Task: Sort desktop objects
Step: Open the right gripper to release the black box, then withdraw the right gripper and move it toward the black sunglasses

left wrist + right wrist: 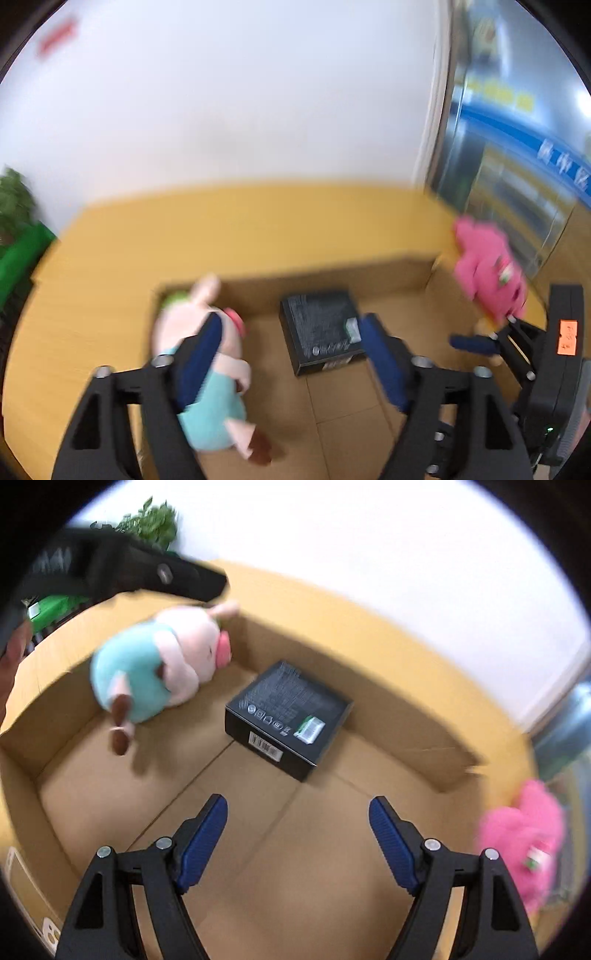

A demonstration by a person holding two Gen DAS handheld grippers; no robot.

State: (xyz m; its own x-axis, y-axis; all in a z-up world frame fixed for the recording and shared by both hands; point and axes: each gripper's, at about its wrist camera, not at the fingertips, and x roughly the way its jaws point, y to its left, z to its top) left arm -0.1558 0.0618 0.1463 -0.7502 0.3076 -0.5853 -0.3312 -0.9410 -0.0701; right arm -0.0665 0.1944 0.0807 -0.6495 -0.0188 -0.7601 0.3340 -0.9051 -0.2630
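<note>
My left claw [291,360]: fingers spread wide, nothing between the blue pads [201,354]. It hangs over the open cardboard box [332,275].

My right claw [297,843]: likewise spread, pads [207,834] bare, poised above the box floor [258,849]. In the left wrist view its blue fingertip [474,343] shows at the right edge, close under a pink plush; whether they touch I cannot tell through the blur.

Contents of the box:
- Pig plush [159,664], pale pink head, red snout, teal body, brown hooves. Lies on its side against the far-left corner of the box, partly behind my left finger in the left wrist view [210,387].
- Black carton [288,716], flat, printed text on top, barcode on one side, small green-and-white sticker. Rests on the box floor near the far wall, apart from the pig [321,332].

Outside the box:
- Pink plush [524,834], fuzzy, with a small green-and-white tag, just beyond the box's right end [487,269]. Blurred; its shape is unclear.
- Bench [240,229], yellow wood, carrying the box.
- Green plant [155,518] and a green item [55,603] off the bench's left end.
- White wall [240,92] behind.
</note>
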